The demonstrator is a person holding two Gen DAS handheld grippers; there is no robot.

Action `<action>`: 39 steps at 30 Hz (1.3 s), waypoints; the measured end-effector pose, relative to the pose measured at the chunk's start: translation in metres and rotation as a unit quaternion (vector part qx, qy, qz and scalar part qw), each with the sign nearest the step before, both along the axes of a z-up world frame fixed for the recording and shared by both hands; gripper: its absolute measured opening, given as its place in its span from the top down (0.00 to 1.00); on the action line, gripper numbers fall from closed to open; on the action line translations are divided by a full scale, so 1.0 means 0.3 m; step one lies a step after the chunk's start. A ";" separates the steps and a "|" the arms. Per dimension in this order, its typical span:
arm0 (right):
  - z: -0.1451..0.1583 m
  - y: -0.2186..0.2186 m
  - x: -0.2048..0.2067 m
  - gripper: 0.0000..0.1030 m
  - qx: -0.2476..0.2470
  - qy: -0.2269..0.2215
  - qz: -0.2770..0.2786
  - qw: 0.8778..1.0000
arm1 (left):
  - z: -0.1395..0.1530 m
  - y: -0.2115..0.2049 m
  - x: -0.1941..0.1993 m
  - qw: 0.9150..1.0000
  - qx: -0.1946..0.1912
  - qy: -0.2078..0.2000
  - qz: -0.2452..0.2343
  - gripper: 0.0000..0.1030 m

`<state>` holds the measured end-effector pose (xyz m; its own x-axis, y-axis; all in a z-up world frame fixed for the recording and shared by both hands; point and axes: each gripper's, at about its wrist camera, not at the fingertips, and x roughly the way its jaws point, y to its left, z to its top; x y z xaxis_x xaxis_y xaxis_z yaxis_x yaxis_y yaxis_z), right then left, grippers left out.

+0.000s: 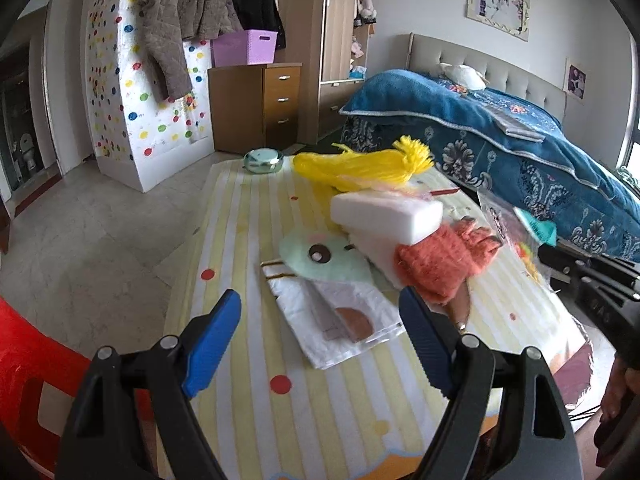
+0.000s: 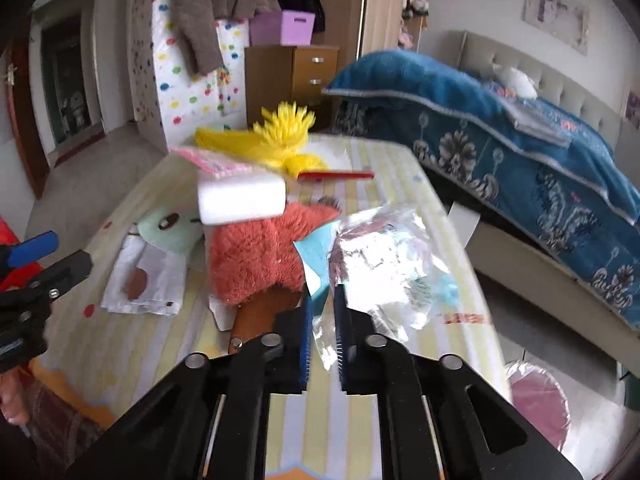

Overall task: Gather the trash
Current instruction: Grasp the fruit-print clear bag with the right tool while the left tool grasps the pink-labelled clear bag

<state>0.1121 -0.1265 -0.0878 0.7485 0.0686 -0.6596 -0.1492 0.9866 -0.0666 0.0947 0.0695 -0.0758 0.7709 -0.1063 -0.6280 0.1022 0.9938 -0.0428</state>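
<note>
A crinkled clear plastic wrapper (image 2: 384,264) lies on the striped table (image 1: 248,216) to the right of an orange fuzzy toy (image 2: 256,256). My right gripper (image 2: 323,294) is shut on the wrapper's near edge, the film pinched between its pads. My left gripper (image 1: 320,296) hangs open over a flat white plastic bag (image 1: 340,320) at the table's near side, touching nothing. Behind that bag are a pale green plush (image 1: 320,260), a white foam block (image 1: 384,216) and a bundle of yellow yarn (image 1: 360,164). The clear wrapper (image 1: 500,220) also shows at the table's right edge.
A bed with a blue quilt (image 1: 500,132) runs close along the table's right side. A red plastic chair (image 1: 24,364) stands at the near left. A metal tin (image 1: 264,160) sits at the table's far end, before a wooden drawer cabinet (image 1: 256,108). A red stick (image 2: 336,176) lies behind the foam.
</note>
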 end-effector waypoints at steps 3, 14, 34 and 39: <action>0.051 -0.035 -0.031 1.00 0.005 -0.023 0.000 1.000 | 0.036 -0.034 0.005 1.000 0.001 -0.011 -0.011 0.23; 0.165 -0.118 -0.024 1.00 0.046 -0.096 0.023 0.994 | 0.104 -0.124 0.136 0.999 -0.011 -0.019 -0.031 0.23; 0.040 -0.049 0.226 1.00 0.085 -0.046 0.049 0.994 | -0.046 -0.127 0.450 0.990 -0.113 0.080 -0.036 0.56; 0.033 -0.041 0.205 1.00 0.084 -0.039 0.051 0.994 | -0.021 -0.116 0.428 0.988 -0.132 0.076 -0.036 0.87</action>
